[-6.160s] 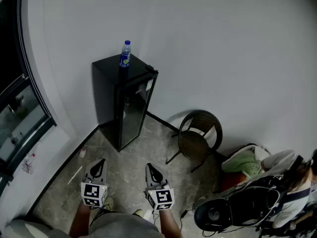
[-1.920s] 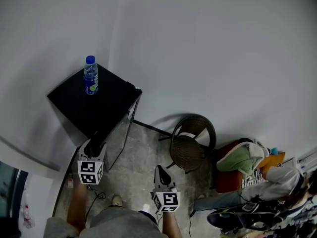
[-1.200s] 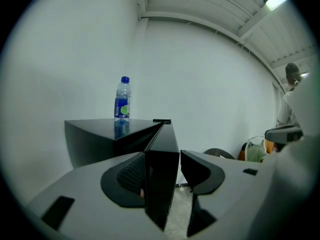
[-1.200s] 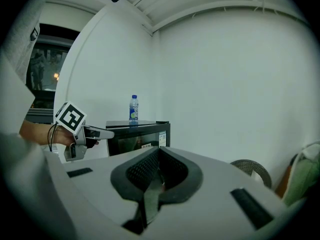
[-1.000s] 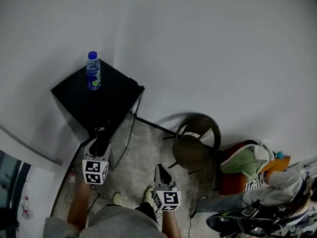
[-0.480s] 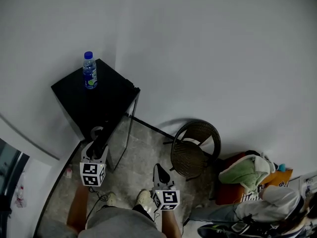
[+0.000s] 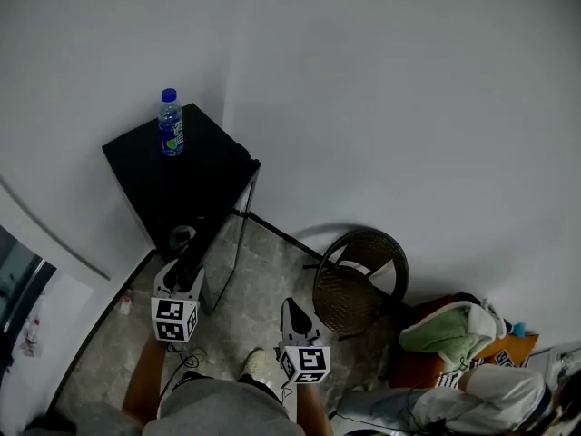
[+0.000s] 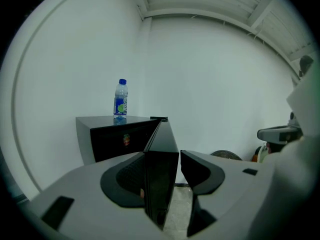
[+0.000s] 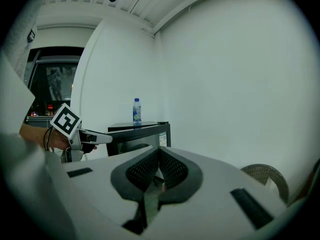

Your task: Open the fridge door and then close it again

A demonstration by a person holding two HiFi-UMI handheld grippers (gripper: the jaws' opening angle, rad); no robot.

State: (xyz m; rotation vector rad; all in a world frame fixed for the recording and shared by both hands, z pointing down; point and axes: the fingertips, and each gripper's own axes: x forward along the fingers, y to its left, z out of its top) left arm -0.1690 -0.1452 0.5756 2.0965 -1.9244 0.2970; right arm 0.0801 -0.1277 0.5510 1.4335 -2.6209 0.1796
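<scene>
The black fridge stands in the corner with a water bottle on top. Its glass door is swung partly open. My left gripper reaches to the door's free edge. In the left gripper view the door edge sits between the jaws of the left gripper, which are shut on it. My right gripper hangs lower and to the right, away from the fridge. The right gripper is shut with nothing in it, and its view faces the fridge.
A round wicker chair stands right of the fridge against the wall. A green cloth on an orange box and a seated person fill the lower right. A dark window frame runs along the left.
Six seconds ago the door was closed and both grippers were far from it. Over the last second the left gripper has moved with the door edge, and the right gripper has shifted alongside.
</scene>
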